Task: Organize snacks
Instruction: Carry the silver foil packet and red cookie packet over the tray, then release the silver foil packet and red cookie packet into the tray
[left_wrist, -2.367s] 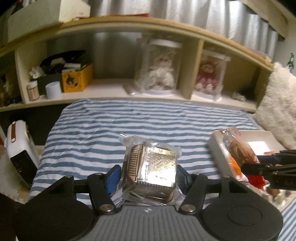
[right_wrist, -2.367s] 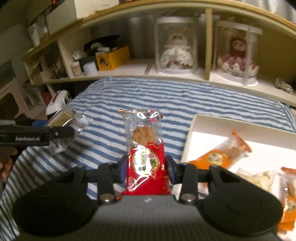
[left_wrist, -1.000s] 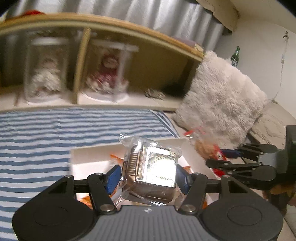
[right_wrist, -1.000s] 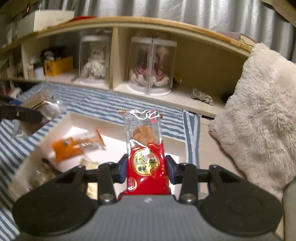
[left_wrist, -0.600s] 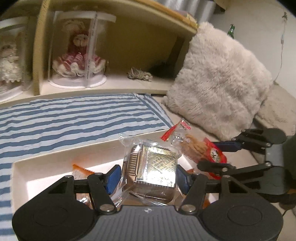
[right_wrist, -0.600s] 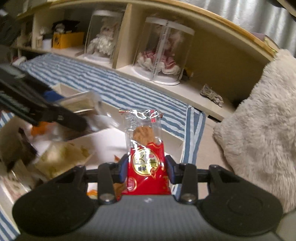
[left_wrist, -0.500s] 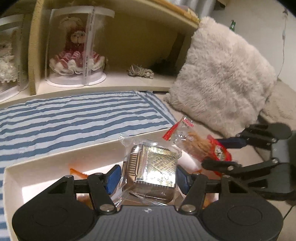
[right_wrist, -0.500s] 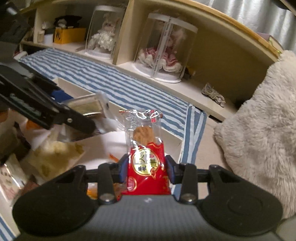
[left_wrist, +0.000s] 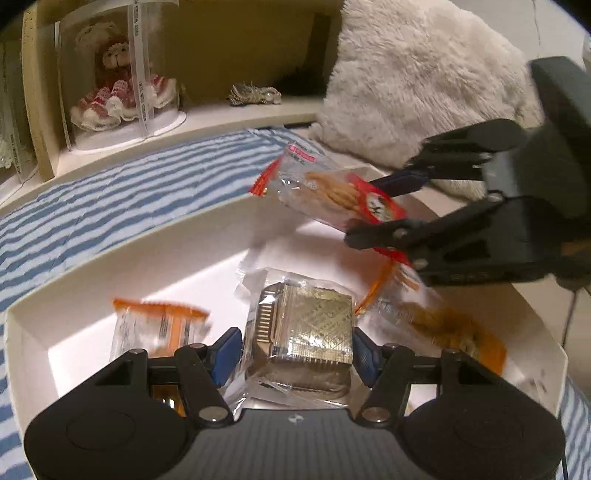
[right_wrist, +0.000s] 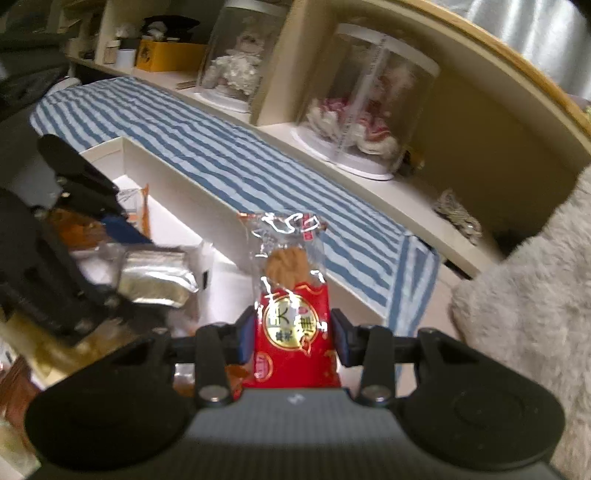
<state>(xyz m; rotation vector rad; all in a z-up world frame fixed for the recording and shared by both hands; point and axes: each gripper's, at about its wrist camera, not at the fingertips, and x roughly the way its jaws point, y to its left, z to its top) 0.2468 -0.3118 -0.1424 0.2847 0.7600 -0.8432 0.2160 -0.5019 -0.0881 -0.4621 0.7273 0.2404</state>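
Now we had swung both closed grippers over the white cardboard box (left_wrist: 92, 266), left gripper (left_wrist: 297, 350) clamping the gold foil-wrapped cake (left_wrist: 304, 332), right gripper (right_wrist: 291, 336) the red biscuit packet (right_wrist: 291, 306), ready for release.

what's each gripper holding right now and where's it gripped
Left gripper pinches the gold foil snack by its sides. Right gripper clamps the red biscuit packet at its lower red half.
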